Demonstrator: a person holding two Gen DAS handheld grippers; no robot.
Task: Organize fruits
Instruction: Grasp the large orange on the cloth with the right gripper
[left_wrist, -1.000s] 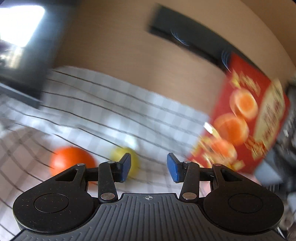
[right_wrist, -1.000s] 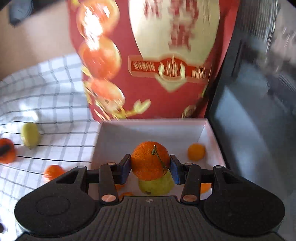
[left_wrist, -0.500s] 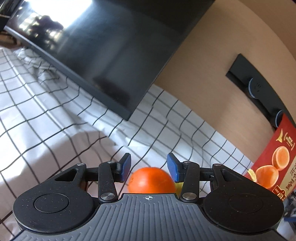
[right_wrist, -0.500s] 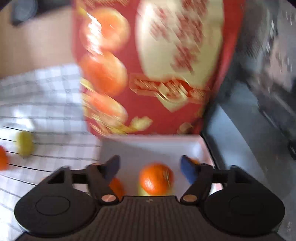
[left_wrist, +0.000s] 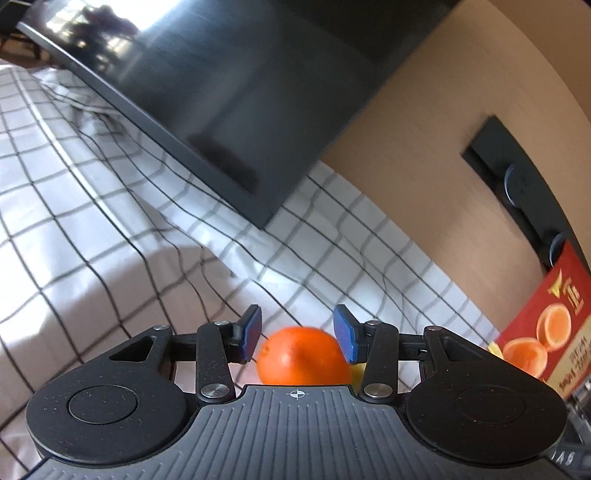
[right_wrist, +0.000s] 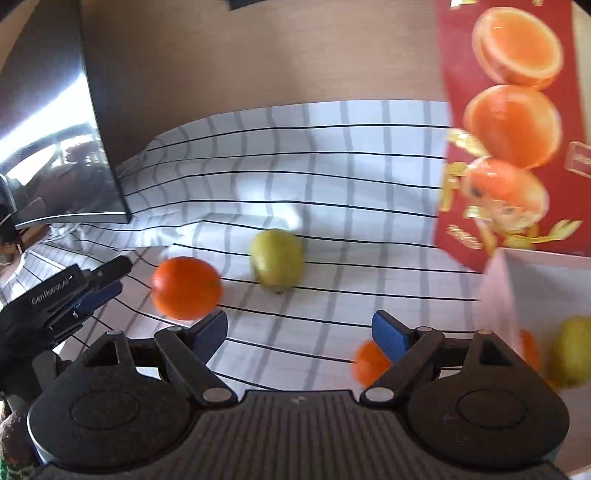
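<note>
The left hand-held gripper (left_wrist: 297, 334) stands open around the orange (left_wrist: 303, 356), not yet gripping; the right hand-held gripper (right_wrist: 299, 334) is open, empty. The orange lies left of the pear (right_wrist: 277, 261). Probably firm and round, so pinch its widest middle.

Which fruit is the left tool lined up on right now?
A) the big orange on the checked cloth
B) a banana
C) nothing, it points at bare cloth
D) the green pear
A: the left tool has its blue fingers open on either side of the big orange, not yet pinching it.
</note>
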